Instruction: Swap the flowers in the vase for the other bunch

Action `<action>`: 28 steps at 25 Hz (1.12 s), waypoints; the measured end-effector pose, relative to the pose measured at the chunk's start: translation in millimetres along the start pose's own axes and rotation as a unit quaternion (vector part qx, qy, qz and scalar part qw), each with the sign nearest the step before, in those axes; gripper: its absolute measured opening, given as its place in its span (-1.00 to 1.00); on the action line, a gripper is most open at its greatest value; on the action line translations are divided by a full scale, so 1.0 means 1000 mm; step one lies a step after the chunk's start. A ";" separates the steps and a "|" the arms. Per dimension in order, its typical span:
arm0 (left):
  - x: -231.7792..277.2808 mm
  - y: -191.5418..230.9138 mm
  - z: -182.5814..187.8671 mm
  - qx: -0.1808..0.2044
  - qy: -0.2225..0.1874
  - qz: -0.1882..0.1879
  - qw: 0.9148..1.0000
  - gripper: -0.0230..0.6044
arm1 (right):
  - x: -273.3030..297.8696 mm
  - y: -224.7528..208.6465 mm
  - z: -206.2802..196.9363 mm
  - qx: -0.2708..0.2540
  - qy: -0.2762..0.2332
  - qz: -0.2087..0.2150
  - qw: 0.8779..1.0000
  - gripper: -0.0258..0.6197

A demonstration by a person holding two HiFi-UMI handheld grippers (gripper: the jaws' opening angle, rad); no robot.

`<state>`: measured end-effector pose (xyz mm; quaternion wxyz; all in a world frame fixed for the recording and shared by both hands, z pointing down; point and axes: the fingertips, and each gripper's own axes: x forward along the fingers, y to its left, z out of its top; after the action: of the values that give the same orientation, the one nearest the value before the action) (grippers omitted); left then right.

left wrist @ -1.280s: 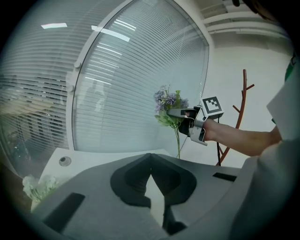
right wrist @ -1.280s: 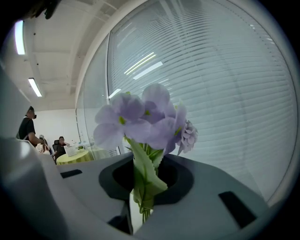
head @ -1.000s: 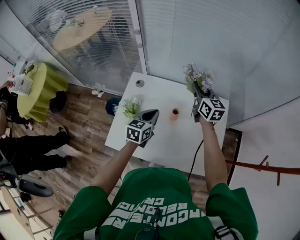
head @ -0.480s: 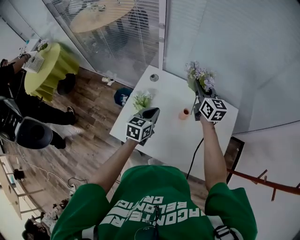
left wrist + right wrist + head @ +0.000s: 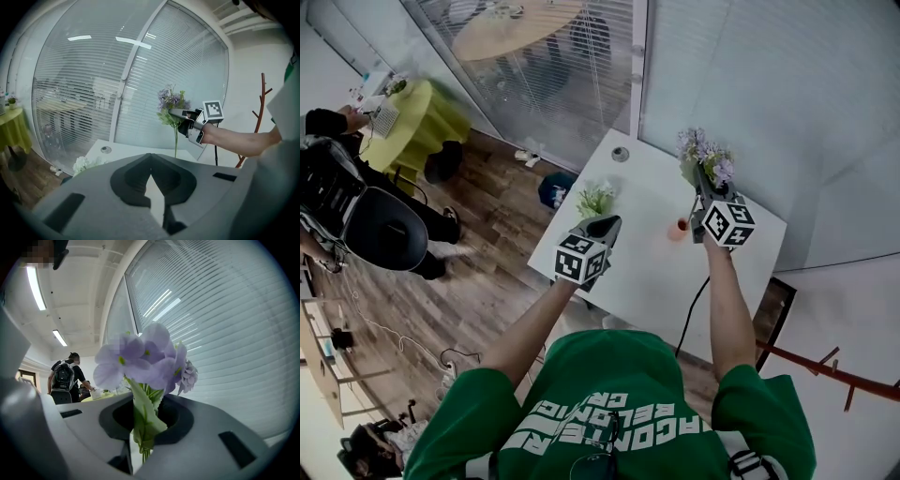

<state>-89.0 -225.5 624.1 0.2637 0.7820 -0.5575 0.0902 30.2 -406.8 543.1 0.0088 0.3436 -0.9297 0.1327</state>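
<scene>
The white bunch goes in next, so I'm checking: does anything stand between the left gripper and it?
Nothing visible does. The white bunch lies on the table just ahead of the left gripper, with open air between them.

small reddish object: too small to identify | white bunch: partly hidden behind left tongs

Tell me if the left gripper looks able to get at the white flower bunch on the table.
Probably yes. The white flower bunch lies on the table just ahead of the left gripper with nothing between them. Its jaws are together and empty, so they must open first.
</scene>
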 end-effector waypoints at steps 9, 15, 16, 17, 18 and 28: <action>0.000 0.004 -0.003 -0.001 0.003 0.001 1.000 -0.90 | 0.000 -0.007 -0.039 0.007 0.036 -0.014 0.999 -0.73; 0.006 0.002 -0.004 -0.002 0.007 -0.005 1.000 -0.90 | -0.007 -0.014 -0.070 0.015 0.067 -0.025 0.997 -0.73; 0.007 0.001 -0.004 -0.001 0.007 -0.007 1.000 -0.90 | -0.009 -0.015 -0.075 0.016 0.073 -0.027 0.997 -0.73; 0.008 0.000 -0.004 -0.001 0.008 -0.008 1.000 -0.90 | -0.011 -0.015 -0.079 0.017 0.078 -0.028 0.996 -0.73; 0.009 0.000 -0.004 0.000 0.009 -0.008 1.000 -0.90 | -0.012 -0.016 -0.084 0.017 0.083 -0.030 0.996 -0.73; 0.014 0.000 -0.009 0.000 0.015 -0.013 1.000 -0.90 | -0.022 -0.017 -0.124 0.021 0.129 -0.036 0.991 -0.73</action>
<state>-82.5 -232.7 637.9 0.2738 0.7878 -0.5429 0.0985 48.6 -373.7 664.3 0.1261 0.3571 -0.9048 0.1945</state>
